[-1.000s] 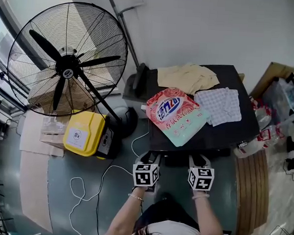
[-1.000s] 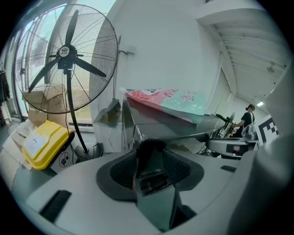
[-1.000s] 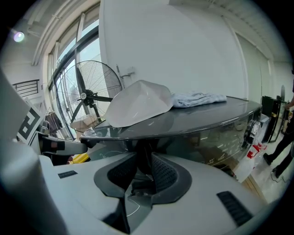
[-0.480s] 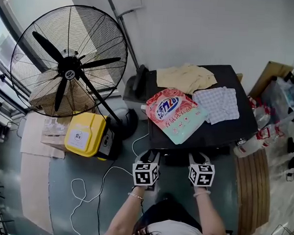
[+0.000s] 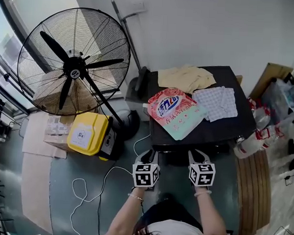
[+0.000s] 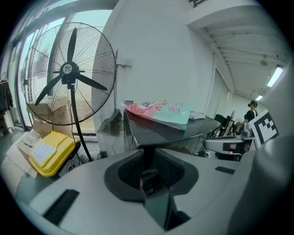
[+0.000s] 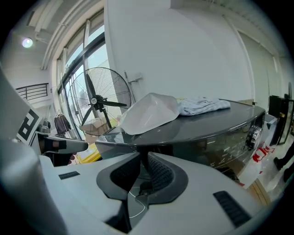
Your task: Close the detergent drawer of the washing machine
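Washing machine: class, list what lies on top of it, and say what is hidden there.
A pink-and-green detergent pouch, a beige garment and a checked cloth lie on the machine's top. The surface beneath them is covered.

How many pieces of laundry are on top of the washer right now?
2. A beige garment lies at the washer's back edge; a checked cloth lies at the right, beside the detergent bag. More may be hidden under the bag.

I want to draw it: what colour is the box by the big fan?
The box is yellow with a white label; best in the head view.
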`<state>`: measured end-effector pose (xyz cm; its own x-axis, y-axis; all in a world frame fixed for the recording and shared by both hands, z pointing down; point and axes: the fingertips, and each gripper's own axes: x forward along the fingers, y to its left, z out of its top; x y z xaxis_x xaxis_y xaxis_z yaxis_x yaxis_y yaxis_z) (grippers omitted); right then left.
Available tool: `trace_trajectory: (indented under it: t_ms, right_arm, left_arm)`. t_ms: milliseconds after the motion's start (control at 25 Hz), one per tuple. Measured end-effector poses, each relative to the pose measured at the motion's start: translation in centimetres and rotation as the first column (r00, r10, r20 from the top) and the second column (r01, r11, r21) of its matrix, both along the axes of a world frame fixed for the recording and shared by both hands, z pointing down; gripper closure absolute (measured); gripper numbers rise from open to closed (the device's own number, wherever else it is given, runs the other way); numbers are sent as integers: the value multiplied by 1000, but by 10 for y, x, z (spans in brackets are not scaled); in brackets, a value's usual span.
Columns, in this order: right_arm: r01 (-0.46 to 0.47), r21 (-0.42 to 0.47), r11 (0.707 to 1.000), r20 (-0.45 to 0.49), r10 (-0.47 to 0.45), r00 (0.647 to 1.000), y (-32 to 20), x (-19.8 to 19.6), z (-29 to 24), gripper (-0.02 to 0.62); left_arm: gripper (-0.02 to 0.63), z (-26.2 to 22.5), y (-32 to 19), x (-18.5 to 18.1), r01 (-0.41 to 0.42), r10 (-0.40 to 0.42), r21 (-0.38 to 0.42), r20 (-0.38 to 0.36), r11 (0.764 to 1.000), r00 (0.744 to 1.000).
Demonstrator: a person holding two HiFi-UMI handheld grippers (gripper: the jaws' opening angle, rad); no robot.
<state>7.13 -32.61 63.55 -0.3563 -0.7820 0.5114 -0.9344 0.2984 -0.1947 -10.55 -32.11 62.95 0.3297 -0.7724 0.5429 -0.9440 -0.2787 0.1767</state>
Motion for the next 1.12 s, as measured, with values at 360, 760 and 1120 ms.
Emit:
trace_trajectory:
  t_ms: [360,760,1120]
  right_arm:
    - [61,88,994,-9,-60,998,28,-3,-35,551]
    - [128,208,970,-23,-126,992,67,-9,-85,566]
    - [164,314,935,26,-181,983,102,-7,-129,568]
  left_arm:
    - [580,-25,35,7,-6,3,68,45,998,999]
    - [588,-72,77,15,-22,12,166,63,986,998]
    - [588,-111,115,21,0,-19,236,77,972,997]
